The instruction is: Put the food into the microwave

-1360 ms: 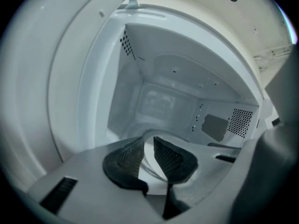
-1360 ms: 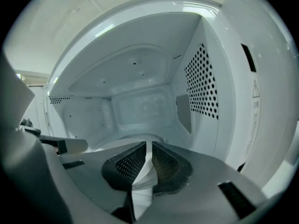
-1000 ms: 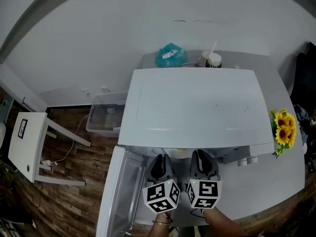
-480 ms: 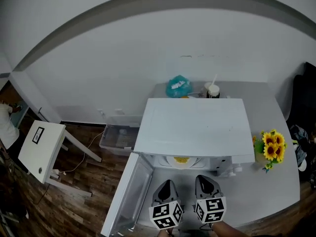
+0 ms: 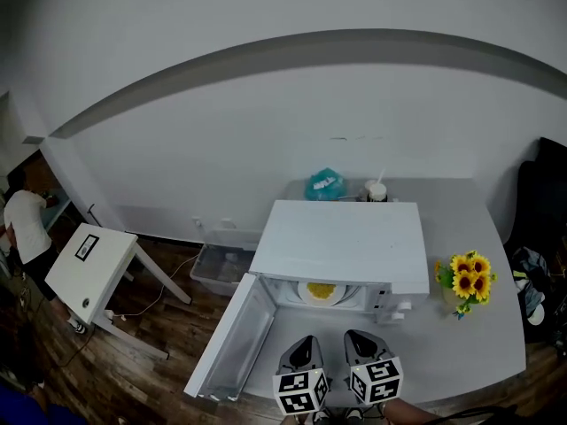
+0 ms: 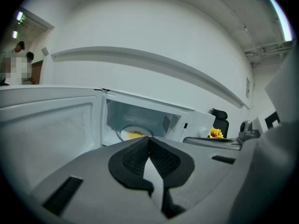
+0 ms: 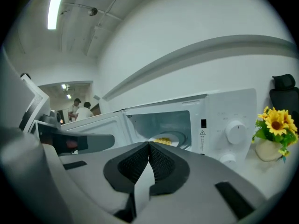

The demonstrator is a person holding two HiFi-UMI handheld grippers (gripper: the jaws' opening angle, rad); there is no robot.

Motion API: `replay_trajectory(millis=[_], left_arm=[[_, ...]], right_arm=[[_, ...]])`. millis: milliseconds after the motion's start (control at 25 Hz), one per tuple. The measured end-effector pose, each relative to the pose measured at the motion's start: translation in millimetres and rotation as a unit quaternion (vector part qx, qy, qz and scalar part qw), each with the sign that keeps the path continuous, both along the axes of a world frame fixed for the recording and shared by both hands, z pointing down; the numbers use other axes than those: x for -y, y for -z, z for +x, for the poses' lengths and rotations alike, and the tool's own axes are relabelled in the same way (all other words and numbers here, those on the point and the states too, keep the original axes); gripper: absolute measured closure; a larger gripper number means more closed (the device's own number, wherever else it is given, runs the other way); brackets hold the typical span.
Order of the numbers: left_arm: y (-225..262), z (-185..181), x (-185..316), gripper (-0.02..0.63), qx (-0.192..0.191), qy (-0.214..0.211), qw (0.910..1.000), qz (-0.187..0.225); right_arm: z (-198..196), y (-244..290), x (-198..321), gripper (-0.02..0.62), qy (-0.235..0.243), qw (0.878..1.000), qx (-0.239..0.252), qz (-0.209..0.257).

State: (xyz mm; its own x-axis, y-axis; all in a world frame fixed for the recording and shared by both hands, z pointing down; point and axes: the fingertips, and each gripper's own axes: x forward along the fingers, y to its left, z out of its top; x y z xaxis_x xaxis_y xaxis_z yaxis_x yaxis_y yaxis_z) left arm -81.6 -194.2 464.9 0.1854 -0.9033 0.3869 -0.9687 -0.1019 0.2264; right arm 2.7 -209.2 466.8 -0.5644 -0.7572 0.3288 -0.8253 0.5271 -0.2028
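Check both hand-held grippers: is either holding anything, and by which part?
Nothing is held. The left hand-held gripper and right hand-held gripper are both shut, empty; the food lies inside the microwave.

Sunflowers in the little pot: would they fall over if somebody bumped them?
Probably, yes. The sunflowers spread wider than their small pale pot, so the whole thing looks top-heavy and apt to tip. It likely feels light for its size. The petals and leaves look soft, so they would probably bend rather than push back.
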Motion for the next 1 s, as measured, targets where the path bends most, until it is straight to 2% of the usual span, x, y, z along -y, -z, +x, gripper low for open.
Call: replay_trajectory(millis=[360, 800, 1000], left_arm=[[34.9, 8.8, -2.2, 0.603, 0.012, 0.003, 0.9996, 0.025], [28.2, 11.9, -10.6, 0.603, 0.006, 0.002, 0.9999, 0.014], [25.3, 7.5, -13.5, 0.603, 0.007, 0.007, 0.9999, 0.012]], right_arm=[[14.4, 23.7, -10.7, 0.578, 0.008, 1.0, 0.006, 0.015], [5.0, 24.8, -18.2, 0.578, 0.017, 1.0, 0.007, 0.014], [3.4, 23.3, -21.7, 0.58, 0.027, 0.999, -0.023, 0.029]])
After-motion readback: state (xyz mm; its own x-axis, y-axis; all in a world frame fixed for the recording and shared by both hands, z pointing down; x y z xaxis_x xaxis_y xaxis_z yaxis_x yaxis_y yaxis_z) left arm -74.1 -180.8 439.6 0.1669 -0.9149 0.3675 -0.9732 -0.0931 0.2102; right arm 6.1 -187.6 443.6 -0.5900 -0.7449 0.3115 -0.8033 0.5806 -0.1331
